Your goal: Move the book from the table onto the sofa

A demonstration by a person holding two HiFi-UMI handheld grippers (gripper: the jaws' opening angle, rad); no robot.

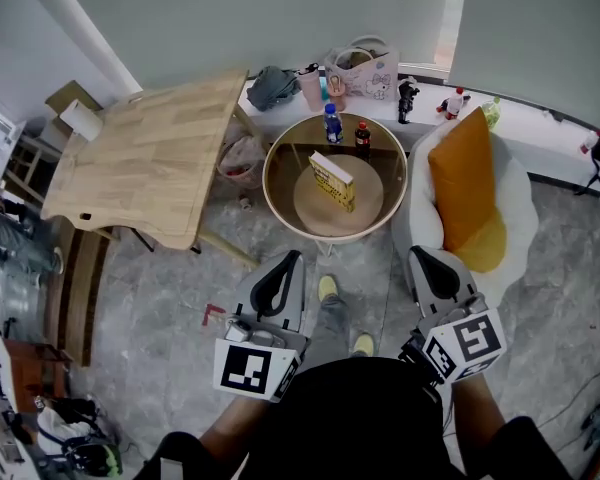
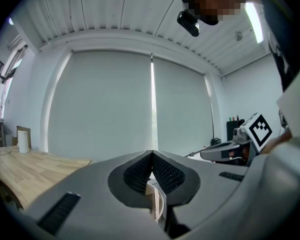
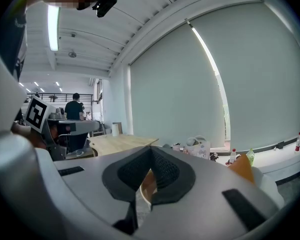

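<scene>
While both grippers hang low in front of the person, the book (image 1: 332,181) stands on edge in the middle of the round table (image 1: 276,193), its yellow cover tilted. Two bottles (image 1: 332,124) stand behind it at the table's far rim. The sofa (image 1: 515,193), white with an orange cushion (image 1: 460,173) leaning on it, sits just right of the table, and nothing of the book touches it. A wooden table (image 1: 150,153) stands to the left.

The left gripper (image 1: 292,258) points toward the round table's near edge; in the left gripper view its jaws (image 2: 152,156) meet at the tips with nothing gripped. The right gripper (image 1: 420,254) points toward the gap between table and sofa, and the right gripper view shows it (image 3: 151,151) closed too, empty, with only the table rim visible through the slit below the pads. Both are well short of the book.
</scene>
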